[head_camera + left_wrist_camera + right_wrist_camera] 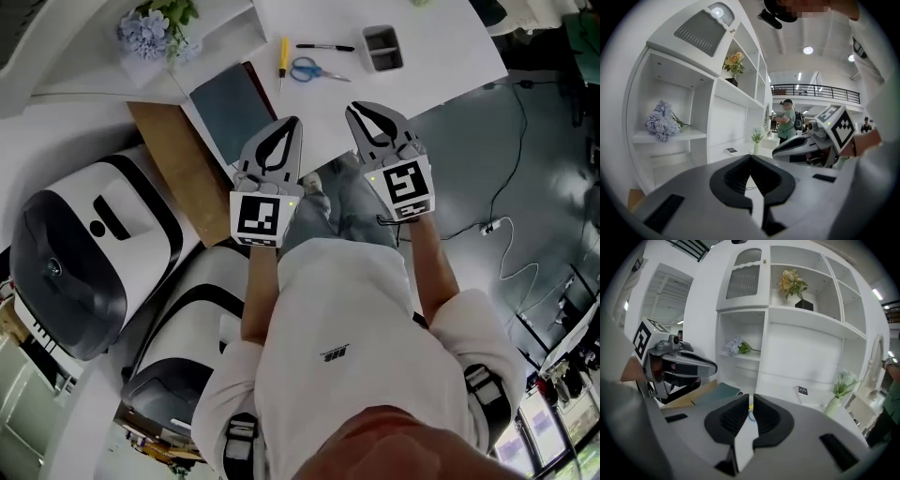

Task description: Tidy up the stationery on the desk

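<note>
The white tabletop carries all the stationery at the far side of the scene. Both grippers hover at its near edge, so nothing looks sorted yet, and any trouble would begin with the reach. The two white-and-black machines on the floor at the near left, with the brown wooden panel beside them, crowd that side, and a wide swing there could clip them. The dark teal notebook lies at the tabletop's near left, close to the edge, and a gripper passing low over it could push it off. The left gripper and the right gripper both have their jaws together with nothing between them. Either one must spread before it meets anything, because as a closed wedge it would only shove things about. The grey rectangular pen holder, far and to the right, stands open-topped and looks light, so a bump could tip or slide it. The blue-handled scissors lie flat to its left, and a pinch on one loop may let the blades swing apart. The black pen beyond them and the yellow-handled tool to their left are thin and lie flat. A grip taken off centre could let either of them roll or slip out.
</note>
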`<state>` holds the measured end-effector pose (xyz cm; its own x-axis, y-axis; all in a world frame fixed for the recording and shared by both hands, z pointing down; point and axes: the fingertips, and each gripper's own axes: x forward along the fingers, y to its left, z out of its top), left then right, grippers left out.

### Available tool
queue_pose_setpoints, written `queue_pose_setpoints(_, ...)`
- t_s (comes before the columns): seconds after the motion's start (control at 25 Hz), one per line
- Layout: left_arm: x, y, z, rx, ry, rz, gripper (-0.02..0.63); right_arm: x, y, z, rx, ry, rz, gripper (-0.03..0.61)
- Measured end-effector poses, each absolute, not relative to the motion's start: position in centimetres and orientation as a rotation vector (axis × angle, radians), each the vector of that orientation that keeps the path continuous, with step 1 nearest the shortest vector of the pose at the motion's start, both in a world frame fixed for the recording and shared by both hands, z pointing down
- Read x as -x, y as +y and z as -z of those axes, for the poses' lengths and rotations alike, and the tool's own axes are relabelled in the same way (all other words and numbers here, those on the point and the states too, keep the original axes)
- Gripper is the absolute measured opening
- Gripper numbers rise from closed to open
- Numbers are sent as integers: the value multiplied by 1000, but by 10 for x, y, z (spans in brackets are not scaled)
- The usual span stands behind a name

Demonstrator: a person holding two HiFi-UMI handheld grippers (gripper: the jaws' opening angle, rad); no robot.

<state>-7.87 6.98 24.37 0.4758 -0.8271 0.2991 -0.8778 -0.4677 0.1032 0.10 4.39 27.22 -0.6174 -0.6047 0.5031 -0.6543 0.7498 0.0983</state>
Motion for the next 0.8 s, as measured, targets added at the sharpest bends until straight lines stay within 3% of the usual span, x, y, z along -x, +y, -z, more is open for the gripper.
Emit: queue_pose_setpoints(0.8,91,-4,-336,-2267,-1588,-307,0,47,-42,-390,-572,-2365,-18,15)
